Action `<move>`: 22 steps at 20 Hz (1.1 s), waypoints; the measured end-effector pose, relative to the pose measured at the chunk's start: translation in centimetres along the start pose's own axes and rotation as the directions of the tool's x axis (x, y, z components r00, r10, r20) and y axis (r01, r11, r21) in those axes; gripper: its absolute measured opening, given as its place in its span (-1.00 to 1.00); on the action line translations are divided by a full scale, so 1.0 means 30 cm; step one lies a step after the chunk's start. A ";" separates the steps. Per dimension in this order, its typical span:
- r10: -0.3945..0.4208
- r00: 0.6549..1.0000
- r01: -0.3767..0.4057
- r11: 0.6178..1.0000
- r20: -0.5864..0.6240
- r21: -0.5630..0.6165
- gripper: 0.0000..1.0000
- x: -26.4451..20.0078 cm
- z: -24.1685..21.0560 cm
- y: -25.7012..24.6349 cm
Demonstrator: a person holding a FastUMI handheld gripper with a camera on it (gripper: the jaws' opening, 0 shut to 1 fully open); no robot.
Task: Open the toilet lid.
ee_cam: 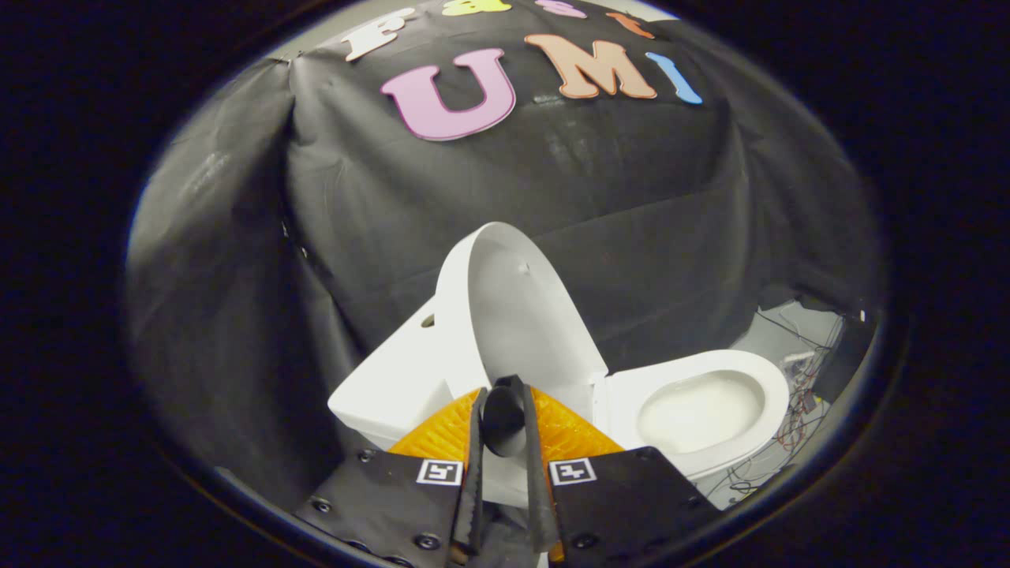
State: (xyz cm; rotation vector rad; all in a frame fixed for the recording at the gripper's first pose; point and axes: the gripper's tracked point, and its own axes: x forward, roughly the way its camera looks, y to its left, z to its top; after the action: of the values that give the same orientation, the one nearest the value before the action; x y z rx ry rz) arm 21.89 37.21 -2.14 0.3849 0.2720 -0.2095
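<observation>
Since the toilet lid (513, 315) already stands upright against the tank (394, 379), just beyond the gripper (505, 390) whose fingers sit nearly pressed together on nothing, back away gently, clear of the bowl (702, 410) at right.

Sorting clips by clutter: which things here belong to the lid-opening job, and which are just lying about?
Job:
toilet lid, raised upright
toilet bowl, uncovered
gripper, jaws nearly closed, gripping nothing

Lying about:
loose wires on the floor beyond the bowl
</observation>
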 end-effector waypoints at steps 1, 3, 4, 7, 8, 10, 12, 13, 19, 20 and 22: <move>0.002 1.000 -0.003 0.999 0.017 0.034 -0.49 -0.006 0.001 0.003; 0.008 0.999 -0.011 0.997 0.048 0.073 -0.13 -0.004 -0.006 0.018; 0.022 0.999 -0.026 0.996 0.043 0.082 0.04 -0.003 -0.013 0.034; 0.049 0.998 -0.050 0.998 0.036 0.043 0.57 -0.015 -0.035 0.056; 0.051 0.998 -0.052 0.999 0.034 0.017 0.75 -0.025 -0.040 0.059; 0.088 0.996 -0.087 0.996 0.034 -0.032 0.95 -0.048 -0.048 0.086; 0.103 0.994 -0.101 0.990 0.020 -0.094 0.97 -0.063 -0.071 0.091; 0.098 0.995 -0.096 0.987 0.008 -0.130 0.97 -0.073 -0.090 0.080; 0.058 0.998 -0.064 0.963 -0.034 -0.262 0.98 -0.126 -0.197 -0.025; 0.056 0.998 -0.064 0.958 -0.038 -0.278 0.98 -0.133 -0.207 -0.041; 0.067 0.997 -0.077 0.948 -0.043 -0.309 0.98 -0.148 -0.209 -0.065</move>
State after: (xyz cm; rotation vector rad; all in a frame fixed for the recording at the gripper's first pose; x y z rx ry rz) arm 15.82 38.60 -7.06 0.0853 0.3162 -0.0857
